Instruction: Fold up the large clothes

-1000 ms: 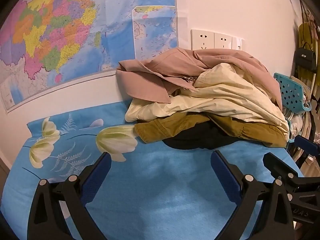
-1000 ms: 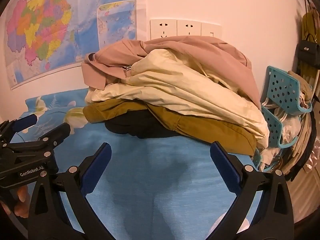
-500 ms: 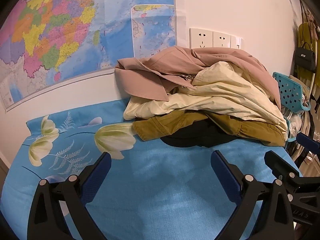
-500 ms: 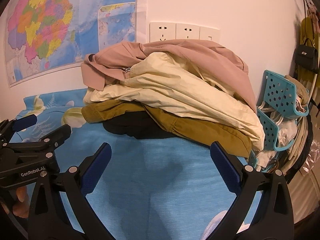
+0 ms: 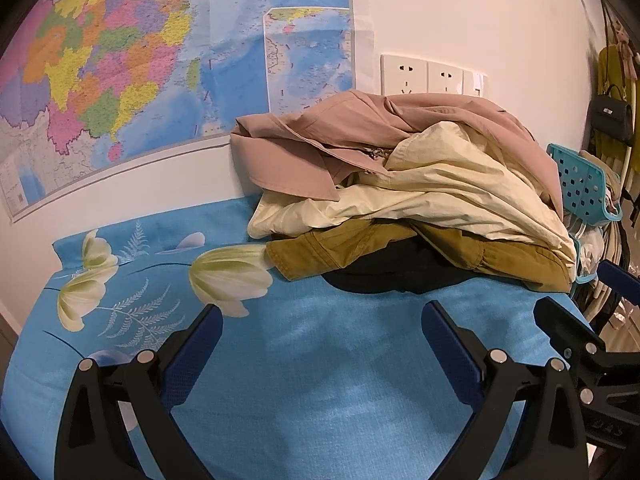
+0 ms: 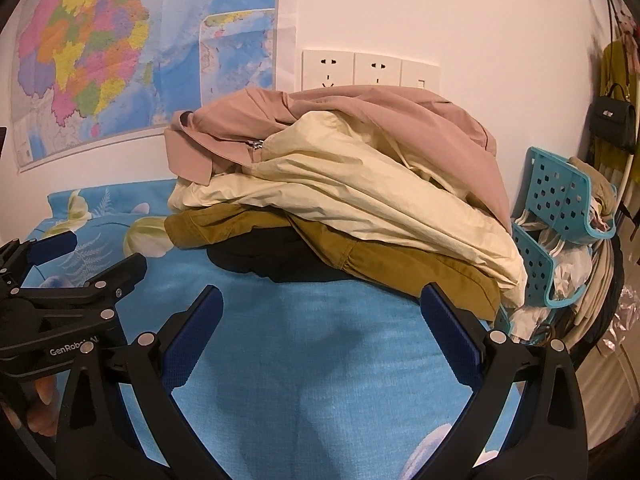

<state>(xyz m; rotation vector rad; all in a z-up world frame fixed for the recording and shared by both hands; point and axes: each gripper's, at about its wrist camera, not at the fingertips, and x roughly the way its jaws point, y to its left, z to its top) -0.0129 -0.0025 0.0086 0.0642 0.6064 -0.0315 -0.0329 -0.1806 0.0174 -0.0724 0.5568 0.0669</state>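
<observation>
Four garments make up the pile of clothes (image 5: 404, 200), which is taken here as the landmark. It rests on the blue floral bedsheet (image 5: 320, 360) and backs against the wall. Topmost in the pile is a dusty pink jacket (image 5: 320, 140); beneath it lies a cream garment (image 5: 440, 188), then a mustard-brown garment (image 5: 340, 248), and a black garment (image 5: 392, 276) at the bottom edge, nearest the cameras.

Left gripper (image 5: 322, 320): jaws spread wide, nothing between them, held over bare sheet in front of the pile and apart from it. Right gripper (image 6: 322, 312): likewise spread wide and empty, in front of the pile; in its own view its right finger overlaps the mustard-brown hem, but contact cannot be confirmed. From the right wrist view the left gripper sits to the left of the pile, with fingertips of a hand (image 6: 40, 404) visible below it.

Behind the pile, wall sockets (image 6: 370, 70) show just above the pink jacket. A wall map (image 5: 140, 60) hangs to the pile's left. A teal perforated basket (image 6: 560, 204) with more cloth stands just right of the pile.
</observation>
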